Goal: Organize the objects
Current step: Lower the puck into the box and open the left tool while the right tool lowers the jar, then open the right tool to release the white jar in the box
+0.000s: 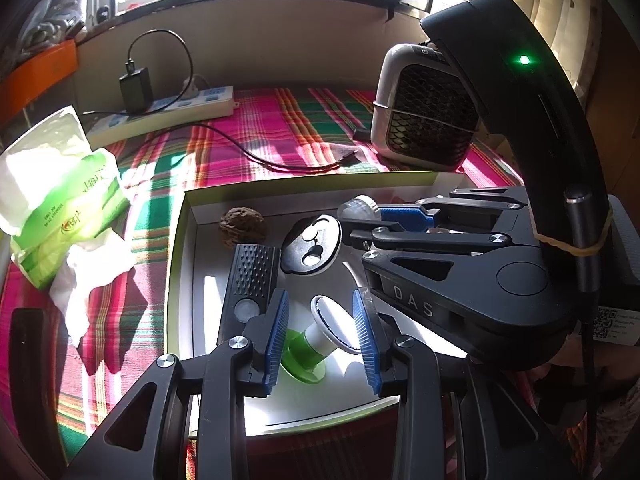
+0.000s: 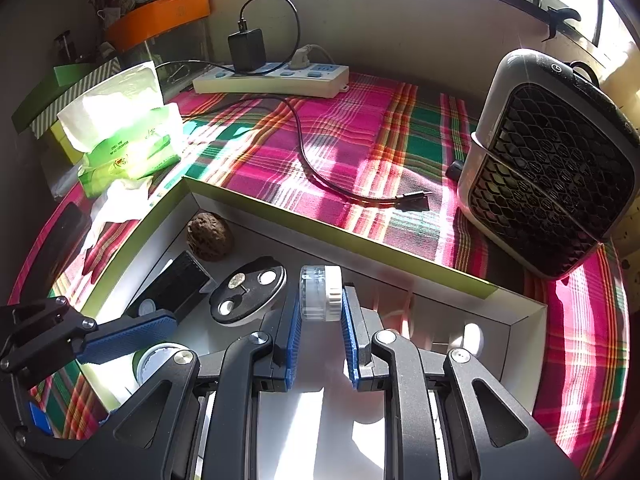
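Observation:
An open white box with a lime rim [image 1: 180, 240] holds a walnut [image 1: 243, 227], a black round disc with three holes [image 1: 311, 245] and a black ribbed block [image 1: 252, 276]. My left gripper [image 1: 322, 338] is low in the box, shut on a tilted green-and-white stopper-shaped piece [image 1: 320, 332] between its blue pads. My right gripper [image 2: 320, 320] is shut on a small clear jar with a white cap [image 2: 320, 292], held just above the box floor beside the disc [image 2: 248, 290]. The left wrist view shows that jar [image 1: 360, 208] at the right gripper's tips.
The box sits on a pink and green plaid cloth [image 2: 360, 132]. A green tissue pack [image 1: 60, 200] lies to the left. At the back are a white power strip with a charger [image 2: 272, 76] and a black cable [image 2: 320, 172]. A small grilled fan heater [image 2: 552, 168] stands at the right.

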The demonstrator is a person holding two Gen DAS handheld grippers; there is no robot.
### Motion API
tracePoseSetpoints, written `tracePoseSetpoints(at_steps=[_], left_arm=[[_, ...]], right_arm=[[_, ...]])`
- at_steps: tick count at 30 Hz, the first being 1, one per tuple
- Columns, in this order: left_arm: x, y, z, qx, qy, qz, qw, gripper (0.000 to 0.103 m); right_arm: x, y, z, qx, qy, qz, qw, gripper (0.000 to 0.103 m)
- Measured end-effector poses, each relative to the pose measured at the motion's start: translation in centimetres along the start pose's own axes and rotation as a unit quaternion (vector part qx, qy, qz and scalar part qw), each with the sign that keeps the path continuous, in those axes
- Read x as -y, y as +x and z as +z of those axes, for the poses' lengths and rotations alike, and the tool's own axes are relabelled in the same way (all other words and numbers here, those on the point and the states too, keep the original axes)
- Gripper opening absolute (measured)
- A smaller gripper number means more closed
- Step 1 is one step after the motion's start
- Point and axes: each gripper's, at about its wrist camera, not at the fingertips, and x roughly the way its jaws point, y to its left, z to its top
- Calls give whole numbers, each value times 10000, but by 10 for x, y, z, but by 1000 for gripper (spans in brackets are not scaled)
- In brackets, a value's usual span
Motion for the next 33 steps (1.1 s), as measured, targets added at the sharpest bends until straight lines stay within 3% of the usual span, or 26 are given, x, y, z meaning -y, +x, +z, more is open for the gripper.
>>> tracePoseSetpoints(at_steps=[18, 30, 33], left_arm=[[0, 2, -1, -55, -30, 19, 10000, 31], [-1, 2, -2, -71, -52, 72, 9999, 37], [-1, 2, -2, -76, -48, 68, 9999, 37]], right_arm=[[-1, 2, -1, -36, -38, -88, 9999, 20], [0, 1, 0, -4, 21, -136, 9999, 39], [-1, 0, -1, -6, 18, -142, 9999, 39]])
